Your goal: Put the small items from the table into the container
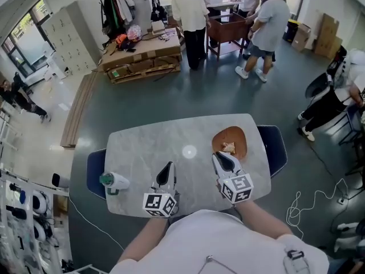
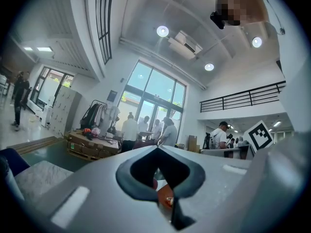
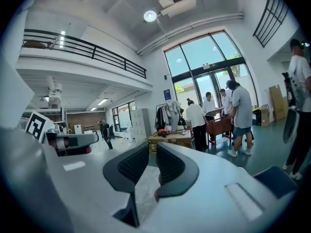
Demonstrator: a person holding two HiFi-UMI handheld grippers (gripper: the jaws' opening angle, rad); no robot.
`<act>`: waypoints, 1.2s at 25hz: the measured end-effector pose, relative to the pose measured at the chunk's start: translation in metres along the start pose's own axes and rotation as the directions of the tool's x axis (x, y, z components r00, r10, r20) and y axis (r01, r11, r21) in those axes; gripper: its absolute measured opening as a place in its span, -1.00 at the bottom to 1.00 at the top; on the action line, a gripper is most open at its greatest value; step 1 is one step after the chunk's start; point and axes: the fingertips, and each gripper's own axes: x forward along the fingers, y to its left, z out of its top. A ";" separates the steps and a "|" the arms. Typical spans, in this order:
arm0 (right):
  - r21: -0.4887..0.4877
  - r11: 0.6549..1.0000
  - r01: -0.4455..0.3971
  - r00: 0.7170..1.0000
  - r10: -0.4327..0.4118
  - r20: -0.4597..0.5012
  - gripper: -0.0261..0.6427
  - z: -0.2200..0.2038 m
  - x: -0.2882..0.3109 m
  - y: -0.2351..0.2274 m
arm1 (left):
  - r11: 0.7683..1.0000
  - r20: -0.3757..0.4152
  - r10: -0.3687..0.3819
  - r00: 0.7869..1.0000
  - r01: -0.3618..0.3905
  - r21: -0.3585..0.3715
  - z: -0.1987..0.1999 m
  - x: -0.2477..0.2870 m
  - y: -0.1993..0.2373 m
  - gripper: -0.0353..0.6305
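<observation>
Brown container [image 1: 237, 137] on grey marble table [image 1: 142, 147], near right gripper [image 1: 220, 156].

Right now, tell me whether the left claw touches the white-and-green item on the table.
Apart. The head view shows bare tabletop between the left claw and the white-and-green item.
</observation>
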 end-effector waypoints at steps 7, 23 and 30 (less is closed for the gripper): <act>0.005 1.000 0.024 0.999 -0.024 -0.021 -0.69 -0.007 -0.008 -0.006 | 1.000 0.027 0.018 0.999 -0.018 0.005 0.004 0.000 -0.003 -0.88; 0.027 0.997 0.072 0.996 -0.071 -0.046 -0.69 -0.019 -0.007 -0.028 | 1.000 -0.037 0.007 0.999 -0.007 -0.005 -0.010 0.012 -0.004 -0.88; 0.052 0.992 0.116 0.975 -0.104 -0.195 -0.67 -0.084 -0.002 -0.053 | 0.999 -0.116 0.031 0.993 -0.034 -0.023 -0.037 0.008 0.005 -0.88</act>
